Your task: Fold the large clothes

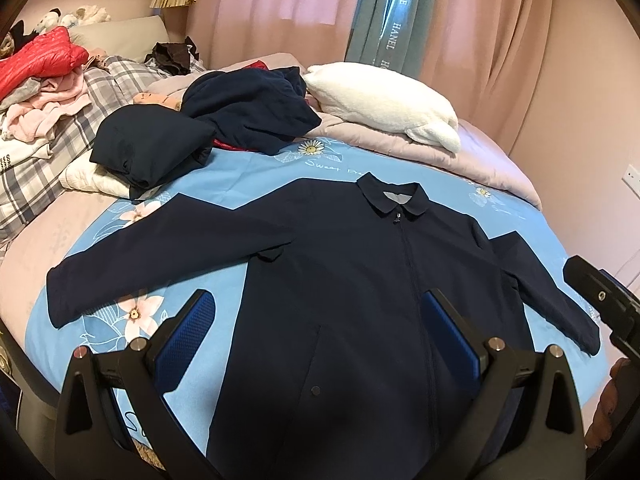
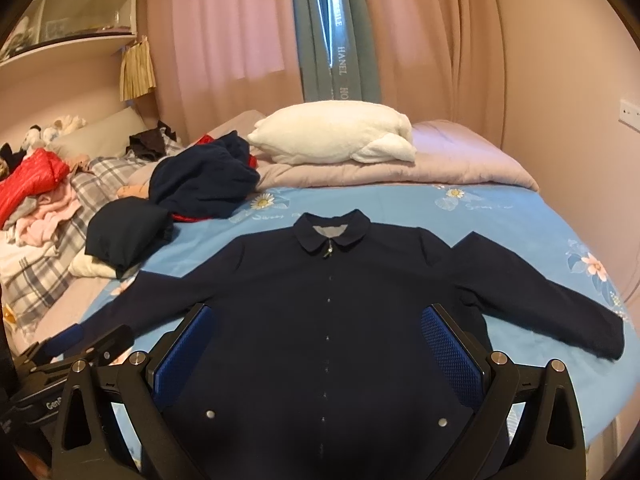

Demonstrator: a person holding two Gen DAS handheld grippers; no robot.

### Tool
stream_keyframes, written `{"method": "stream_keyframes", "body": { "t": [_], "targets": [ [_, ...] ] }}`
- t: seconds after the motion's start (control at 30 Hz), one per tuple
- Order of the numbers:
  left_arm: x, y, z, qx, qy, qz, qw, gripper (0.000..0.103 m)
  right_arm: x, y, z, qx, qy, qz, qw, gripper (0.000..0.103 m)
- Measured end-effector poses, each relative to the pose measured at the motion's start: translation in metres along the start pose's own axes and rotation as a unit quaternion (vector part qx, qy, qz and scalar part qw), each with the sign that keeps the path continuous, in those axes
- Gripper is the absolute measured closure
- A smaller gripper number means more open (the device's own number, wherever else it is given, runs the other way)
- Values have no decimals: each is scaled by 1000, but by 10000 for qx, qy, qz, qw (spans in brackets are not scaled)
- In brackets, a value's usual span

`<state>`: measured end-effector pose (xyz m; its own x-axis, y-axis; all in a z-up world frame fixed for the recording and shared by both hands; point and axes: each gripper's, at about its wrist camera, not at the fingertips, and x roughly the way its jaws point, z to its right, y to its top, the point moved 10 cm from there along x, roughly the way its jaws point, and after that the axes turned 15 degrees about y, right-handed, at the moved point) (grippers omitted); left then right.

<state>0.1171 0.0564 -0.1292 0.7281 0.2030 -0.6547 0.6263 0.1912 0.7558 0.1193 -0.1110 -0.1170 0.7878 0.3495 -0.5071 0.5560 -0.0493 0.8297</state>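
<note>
- A navy jacket (image 1: 340,272) lies spread flat, front up, on the blue flowered sheet (image 1: 248,184) of a bed, its zipper closed up to the collar (image 1: 394,198), which points toward the curtains.
- Both sleeves are stretched out sideways; the one on the left of the left wrist view (image 1: 132,256) runs toward the plaid bedding, and the other (image 2: 560,312) reaches toward the bed's right edge.
- The left gripper (image 1: 318,312) hovers above the lower left part of the jacket with its blue-padded fingers (image 1: 188,328) spread wide and nothing between them.
- The right gripper (image 2: 320,324) hangs over the jacket's lower middle, its jaws equally wide apart and empty; two metal snaps (image 2: 210,414) show on the cloth between and below the pads.
- In the right wrist view, the left gripper appears at the lower left edge (image 2: 80,356); part of the right one shows at the far right of the left wrist view (image 1: 604,300).
- Beyond the collar, a folded dark garment (image 1: 148,152) and a crumpled dark blue one (image 1: 256,108) sit on the bed.
- A white fleecy bundle (image 1: 384,100) rests on a pale lilac quilt (image 1: 480,160) near the pink curtains (image 1: 500,40).
- A red puffer jacket (image 1: 36,64) tops a heap of clothes at the far left.
</note>
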Motion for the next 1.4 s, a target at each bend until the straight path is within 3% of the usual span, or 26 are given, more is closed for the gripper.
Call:
{"method": "stream_keyframes", "body": {
  "t": [0.67, 0.87, 0.93, 1.07, 1.17, 1.27, 1.4],
  "targets": [
    [-3, -5, 11, 150, -126, 18, 9998, 0, -8, 4, 9, 143, -70, 69, 9998, 1],
    [7, -12, 18, 193, -177, -143, 9996, 0, -18, 12, 34, 510, -84, 270, 9983, 1],
    [14, -17, 22, 243, -179, -235, 9993, 0, -26, 18, 64, 865, -168, 408, 9953, 1],
    [36, -32, 33, 363, -147, -543, 9978, 1, -52, 19, 154, 1942, -570, 754, 9764, 1],
    [51, -46, 45, 419, -209, -797, 9957, 1, -68, 10, 215, 2417, -920, 858, 9622, 1],
    [61, -60, 58, 490, -359, -940, 9937, 1, -94, -16, 288, 3009, -1629, 985, 9344, 1],
    [76, -84, 69, 625, -317, -1209, 9902, 2, -116, -58, 354, 3721, -2152, 1080, 8964, 6]
  ]
}}
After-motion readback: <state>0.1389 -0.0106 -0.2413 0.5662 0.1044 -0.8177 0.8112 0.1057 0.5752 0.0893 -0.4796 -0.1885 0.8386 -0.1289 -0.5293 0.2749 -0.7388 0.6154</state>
